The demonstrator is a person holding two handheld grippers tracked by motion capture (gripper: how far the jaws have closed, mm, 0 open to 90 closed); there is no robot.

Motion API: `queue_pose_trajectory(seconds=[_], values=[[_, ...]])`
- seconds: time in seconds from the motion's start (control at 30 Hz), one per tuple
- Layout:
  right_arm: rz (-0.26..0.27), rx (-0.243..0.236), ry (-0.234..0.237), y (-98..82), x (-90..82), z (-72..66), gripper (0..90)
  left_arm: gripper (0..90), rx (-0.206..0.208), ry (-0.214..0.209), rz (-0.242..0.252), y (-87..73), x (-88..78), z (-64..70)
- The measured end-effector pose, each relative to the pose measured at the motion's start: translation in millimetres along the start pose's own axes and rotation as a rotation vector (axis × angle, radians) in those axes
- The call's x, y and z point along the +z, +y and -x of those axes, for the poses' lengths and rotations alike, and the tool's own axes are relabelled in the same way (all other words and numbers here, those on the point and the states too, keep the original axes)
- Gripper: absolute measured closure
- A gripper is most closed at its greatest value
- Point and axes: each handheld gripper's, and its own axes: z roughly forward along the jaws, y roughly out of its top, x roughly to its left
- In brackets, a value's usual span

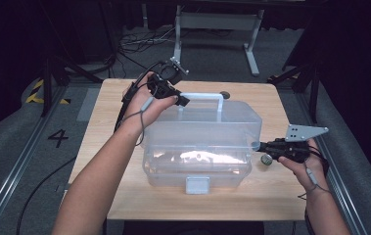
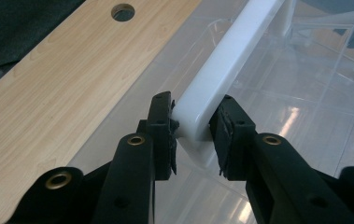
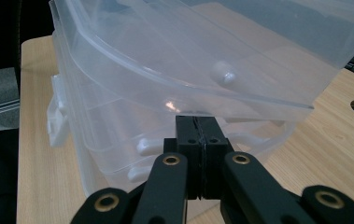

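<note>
Centrally in the high view sat a clear plastic storage box [image 1: 200, 147] on the wooden table [image 1: 124, 196], its lid [image 1: 212, 120] raised at an angle. At the upper middle of that frame the left gripper [image 1: 182, 101] had its jaws clamped on the lid's white handle [image 1: 207, 96]; in the left gripper view the two pads pressed either side of that white bar [image 2: 212, 79], whose far end ran out of the top of the frame. At the right of the high view the right gripper [image 1: 257, 145] was at the box's side, its jaws pressed together with nothing between them; in the right gripper view the closed tips [image 3: 198, 126] sat just under the lid's rim [image 3: 188, 88], and whether they touched it could not be told. A small round dark thing [image 1: 266, 158] lay on the table beside that gripper, too small to identify. Glare across the box's walls hid its contents. A white latch [image 1: 197, 185] showed at the box's lower front edge.
</note>
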Motion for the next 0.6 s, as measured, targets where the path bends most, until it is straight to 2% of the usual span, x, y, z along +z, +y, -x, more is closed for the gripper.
queue_pose_trajectory(seconds=[0.1, 0.2, 0.3, 0.37, 0.43, 0.6], values=[[-0.011, -0.004, -0.003, 0.7, -0.2, -0.4, 90.0, 69.6, -0.010, -0.014, 0.008, -1.0, -0.3, 0.9], [-0.015, -0.004, -0.005, 1.0, -0.3, -0.4, 90.0, 59.0, -0.025, -0.036, 0.072, -2.2, -6.7, 3.9], [-0.014, -0.003, -0.006, 1.5, -0.3, -0.2, 90.0, 55.6, 0.009, -0.012, 0.083, -5.4, -12.0, 7.6], [-0.016, -0.005, -0.008, 1.8, -0.1, -0.2, 90.0, 56.0, 0.014, 0.011, 0.090, -8.8, -15.7, 9.7], [-0.016, -0.004, -0.007, 2.2, 0.2, 0.0, 90.0, 56.0, 0.004, 0.009, 0.105, -12.1, -19.8, 9.1], [-0.018, -0.013, -0.011, 4.7, 0.9, 0.0, 90.0, 60.5, -0.015, 0.038, 0.159, -21.1, -38.3, 5.6]])
